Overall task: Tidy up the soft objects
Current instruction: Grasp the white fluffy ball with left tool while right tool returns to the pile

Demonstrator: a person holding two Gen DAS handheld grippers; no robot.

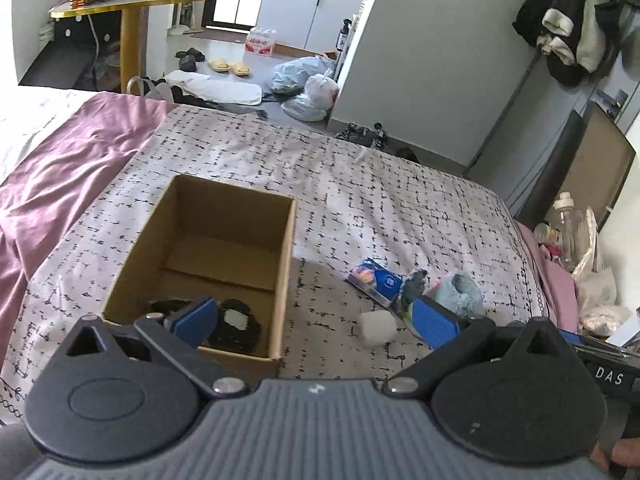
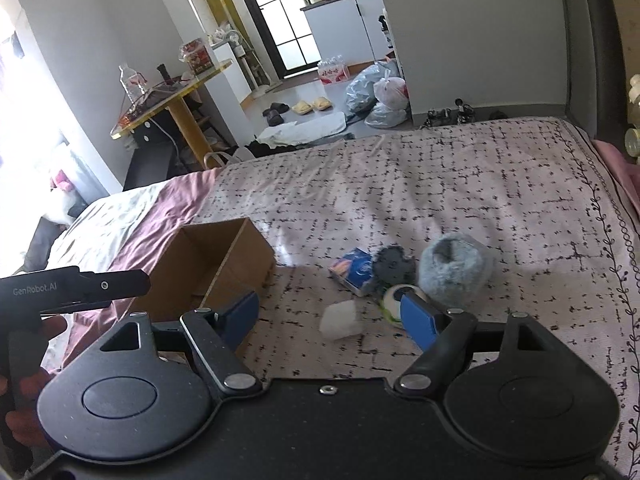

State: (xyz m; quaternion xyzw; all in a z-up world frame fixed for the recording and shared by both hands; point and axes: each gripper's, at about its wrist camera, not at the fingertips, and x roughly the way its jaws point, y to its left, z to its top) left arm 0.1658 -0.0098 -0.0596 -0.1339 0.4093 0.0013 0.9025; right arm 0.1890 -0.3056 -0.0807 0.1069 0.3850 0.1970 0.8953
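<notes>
We hold two grippers over a bed [image 2: 460,168] with a pink cover marked in black. Our left gripper [image 1: 316,320] has its blue pads spread wide, with nothing between them. Our right gripper [image 2: 332,314] is wide too, and also holds nothing.

On the left sits a brown cardboard box [image 1: 200,248] with its top open. One dark thing with a pale patch [image 1: 236,322] already lies in the near end of it; we cannot tell just what it is.

The soft things lie in a little bunch to the right of the box. The nearest one is a small white block [image 2: 339,319], maybe foam or a sponge. It lies apart from the box, between our right gripper's pads in the view. Just past it is a round white and green ball [image 2: 394,300], partly hidden behind the right pad. A blue packet [image 2: 354,270], likely tissues, lies a bit farther. A dark fuzzy thing [image 2: 394,266] touches the packet, and a big fluffy blue-grey thing with a hole in it [image 2: 456,270] sits on the far right.

We think the white block is very light and squashy. It should not slip or break. We would pinch it across its middle, on two flat sides, and squeeze gently so it does not pop out. The fluffy one looks too fat for one pinch, so we would grab its rim.
</notes>
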